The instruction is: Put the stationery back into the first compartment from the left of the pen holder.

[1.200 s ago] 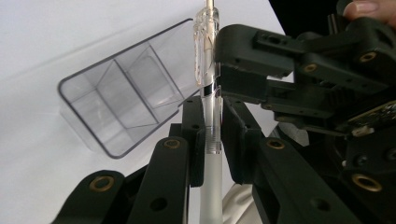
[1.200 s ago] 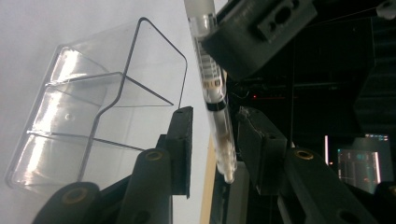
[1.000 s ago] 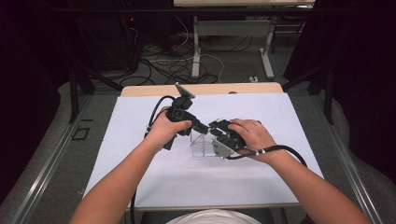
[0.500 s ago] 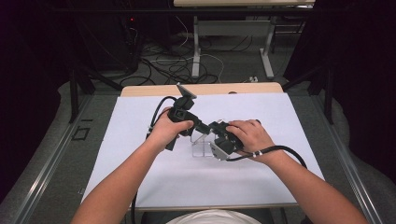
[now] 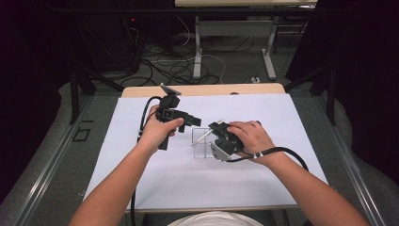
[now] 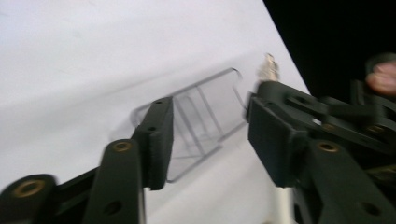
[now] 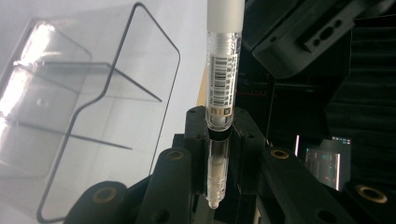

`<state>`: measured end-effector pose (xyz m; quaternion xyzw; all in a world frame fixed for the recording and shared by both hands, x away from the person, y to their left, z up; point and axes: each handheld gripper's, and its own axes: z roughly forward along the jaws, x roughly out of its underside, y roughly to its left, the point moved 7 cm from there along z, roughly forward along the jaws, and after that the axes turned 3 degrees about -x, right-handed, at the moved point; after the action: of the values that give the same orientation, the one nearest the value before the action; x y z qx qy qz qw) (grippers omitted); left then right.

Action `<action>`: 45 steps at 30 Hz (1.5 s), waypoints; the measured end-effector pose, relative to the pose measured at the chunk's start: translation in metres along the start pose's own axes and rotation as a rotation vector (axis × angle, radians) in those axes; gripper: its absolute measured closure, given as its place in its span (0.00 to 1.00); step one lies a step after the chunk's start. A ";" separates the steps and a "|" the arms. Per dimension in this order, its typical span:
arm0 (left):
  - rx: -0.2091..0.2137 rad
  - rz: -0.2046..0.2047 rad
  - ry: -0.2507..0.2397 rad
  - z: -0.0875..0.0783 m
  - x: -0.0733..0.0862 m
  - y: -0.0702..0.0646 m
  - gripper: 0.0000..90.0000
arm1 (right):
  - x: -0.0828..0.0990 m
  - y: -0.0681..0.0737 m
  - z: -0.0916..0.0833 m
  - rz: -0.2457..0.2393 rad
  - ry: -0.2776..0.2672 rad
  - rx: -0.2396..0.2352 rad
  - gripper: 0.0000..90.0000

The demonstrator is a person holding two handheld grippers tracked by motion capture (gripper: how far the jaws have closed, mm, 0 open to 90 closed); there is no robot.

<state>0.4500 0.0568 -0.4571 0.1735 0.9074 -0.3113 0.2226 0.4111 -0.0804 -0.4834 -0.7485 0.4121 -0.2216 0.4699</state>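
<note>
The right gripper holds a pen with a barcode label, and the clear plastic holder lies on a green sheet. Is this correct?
Not quite: the sheet is white, as the high view shows. The right gripper does hold the barcode-labelled pen, beside the clear plastic holder.

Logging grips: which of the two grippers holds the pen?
The right gripper: jaws shut on the clear barcoded pen. The left gripper gapes empty.

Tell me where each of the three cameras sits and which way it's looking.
High view: above the person's side, facing forward and down on the table; both forearms, left gripper, right gripper.
Left gripper view: rides the left gripper, looking along its jaws, which have just been opening with nothing between them, at the clear rack.
Right gripper view: rides the right gripper, shut on the tube.
Shared: the rack.
</note>
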 end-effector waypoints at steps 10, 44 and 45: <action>-0.122 0.053 -0.101 -0.004 0.010 0.034 0.25 | -0.003 -0.005 0.004 0.142 -0.065 -0.001 0.88; -0.336 0.110 -0.150 0.016 0.063 0.100 0.09 | -0.013 -0.029 0.024 1.104 -0.439 -0.164 0.88; -0.338 0.107 -0.154 0.015 0.064 0.102 0.08 | -0.014 -0.028 0.025 1.129 -0.450 -0.175 0.88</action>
<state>0.4465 0.1342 -0.5504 0.1576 0.9166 -0.1546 0.3334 0.4330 -0.0498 -0.4699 -0.4789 0.6525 0.2596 0.5268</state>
